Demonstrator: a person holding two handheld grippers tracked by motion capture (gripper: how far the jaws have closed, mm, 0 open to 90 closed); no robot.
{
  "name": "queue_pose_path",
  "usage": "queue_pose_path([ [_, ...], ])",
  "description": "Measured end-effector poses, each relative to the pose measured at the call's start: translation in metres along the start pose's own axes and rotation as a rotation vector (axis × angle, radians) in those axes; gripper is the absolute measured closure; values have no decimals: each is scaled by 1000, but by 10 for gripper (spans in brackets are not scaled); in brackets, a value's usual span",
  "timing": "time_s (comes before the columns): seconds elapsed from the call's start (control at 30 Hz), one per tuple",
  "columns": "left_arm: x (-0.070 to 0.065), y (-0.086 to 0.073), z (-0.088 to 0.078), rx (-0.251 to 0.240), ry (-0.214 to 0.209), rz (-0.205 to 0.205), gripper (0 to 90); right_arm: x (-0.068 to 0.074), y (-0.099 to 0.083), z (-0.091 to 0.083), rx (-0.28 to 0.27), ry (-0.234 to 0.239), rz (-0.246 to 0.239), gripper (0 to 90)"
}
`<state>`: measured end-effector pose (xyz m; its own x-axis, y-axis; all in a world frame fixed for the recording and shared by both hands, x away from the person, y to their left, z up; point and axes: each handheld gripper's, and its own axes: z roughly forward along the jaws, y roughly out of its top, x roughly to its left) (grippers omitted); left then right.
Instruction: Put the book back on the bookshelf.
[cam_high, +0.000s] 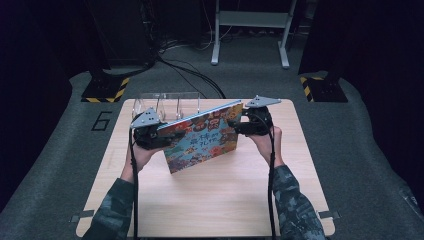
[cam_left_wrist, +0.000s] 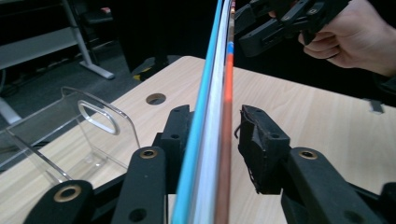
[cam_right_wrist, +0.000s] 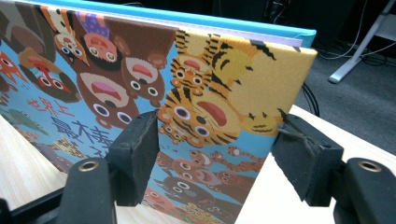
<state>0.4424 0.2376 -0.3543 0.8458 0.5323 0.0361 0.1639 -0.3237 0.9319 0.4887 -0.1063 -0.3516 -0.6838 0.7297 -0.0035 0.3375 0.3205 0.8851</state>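
We work at pale wood table (cam_high: 210, 200) on grey carpet, dark room, white stand legs (cam_high: 250, 30) behind. Clear acrylic rack (cam_high: 167, 102) at table's far edge. We see picture book (cam_high: 202, 140) standing tilted on table centre, lower corner on wood. Left gripper (cam_left_wrist: 215, 135) straddles book's edge: left pad touching, right pad just clear, not clamped. Right gripper (cam_right_wrist: 219, 154) jaws apart, in front of cover's corner, not gripping.

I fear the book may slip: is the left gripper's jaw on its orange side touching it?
Apart. The left gripper view shows a strip of table between that jaw and the book.
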Motion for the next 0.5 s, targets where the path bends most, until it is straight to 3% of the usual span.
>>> queue_pose_path([
  [0.1,-1,3,2,16,22,16,697,0,0,0,-3,4,4,322],
  [0.37,0,6,2,42,-11,28,760,-3,-2,0,8,12,6,269],
  [0.5,2,9,1,68,-28,28,765,-10,-15,-9,6,4,30,252],
])
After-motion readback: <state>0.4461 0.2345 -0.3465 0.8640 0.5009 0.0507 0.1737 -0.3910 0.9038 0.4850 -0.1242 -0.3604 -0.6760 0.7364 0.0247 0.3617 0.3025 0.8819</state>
